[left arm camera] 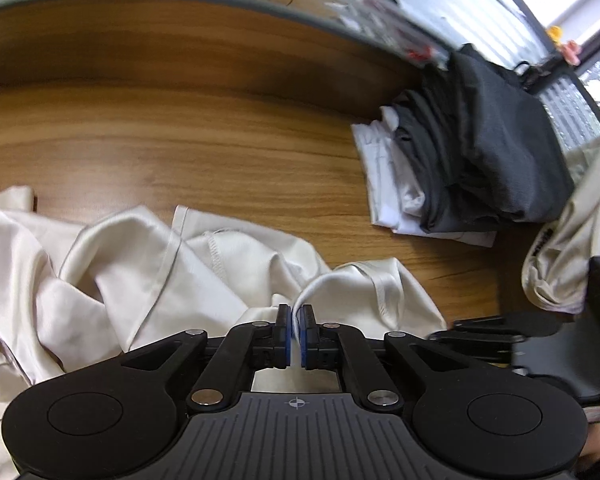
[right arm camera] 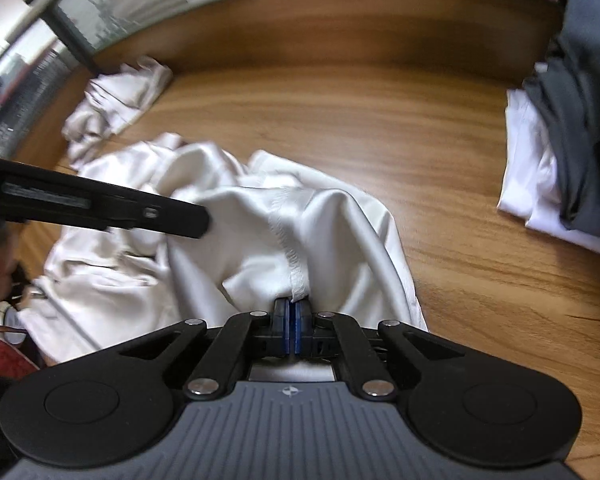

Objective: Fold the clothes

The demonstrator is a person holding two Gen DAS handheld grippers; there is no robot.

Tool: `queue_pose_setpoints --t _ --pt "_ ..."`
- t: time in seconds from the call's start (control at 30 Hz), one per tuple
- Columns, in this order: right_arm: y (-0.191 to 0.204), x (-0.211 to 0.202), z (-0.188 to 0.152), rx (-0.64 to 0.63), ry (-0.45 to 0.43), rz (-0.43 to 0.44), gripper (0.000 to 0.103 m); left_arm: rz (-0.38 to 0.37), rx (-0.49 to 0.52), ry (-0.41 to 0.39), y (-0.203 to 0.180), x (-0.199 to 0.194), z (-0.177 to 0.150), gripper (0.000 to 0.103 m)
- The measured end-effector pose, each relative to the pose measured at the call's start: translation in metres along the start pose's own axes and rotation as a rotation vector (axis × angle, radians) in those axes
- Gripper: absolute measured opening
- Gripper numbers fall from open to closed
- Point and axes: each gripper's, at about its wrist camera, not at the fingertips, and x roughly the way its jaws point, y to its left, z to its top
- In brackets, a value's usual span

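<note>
A crumpled cream satin garment (left arm camera: 140, 280) lies on the wooden table (left arm camera: 180, 128). My left gripper (left arm camera: 296, 322) is shut on a raised fold of it, with the cloth pinched between the blue pads. In the right wrist view the same garment (right arm camera: 228, 232) spreads ahead. My right gripper (right arm camera: 293, 310) is shut on its stitched hem, which rises straight out of the pads. The left gripper's black fingers (right arm camera: 132, 210) reach in from the left over the cloth. In the left wrist view the right gripper's fingers (left arm camera: 484, 332) show at the right edge.
A folded stack, dark grey clothes (left arm camera: 492, 148) on white ones (left arm camera: 384, 184), sits at the table's right side (right arm camera: 572, 152). More cream cloth with a dark label (left arm camera: 568, 240) hangs at the far right. Another crumpled white garment (right arm camera: 112, 108) lies at the back left by a window.
</note>
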Motion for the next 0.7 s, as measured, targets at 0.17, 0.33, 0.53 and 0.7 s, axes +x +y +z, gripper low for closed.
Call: queue_pose_setpoints --t 0.17,0.33,0.53,0.7 --pt "0.011 -0.052 0.003 -0.002 -0.062 0.046 0.002 -0.025 0.074 -0.017 -0.020 -0.021 -0.005 0.022" --pt "0.020 -0.099 0.003 -0.013 -0.132 0.032 0.002 -0.008 0.218 -0.016 -0.042 -0.042 -0.018 0.039" --pt "0.024 -0.148 0.004 -0.010 -0.228 0.013 0.002 -0.045 0.317 0.005 -0.050 -0.054 -0.041 0.054" --pt "0.032 -0.194 0.010 -0.007 -0.321 0.018 0.001 -0.049 0.324 0.022 -0.053 -0.052 -0.051 0.054"
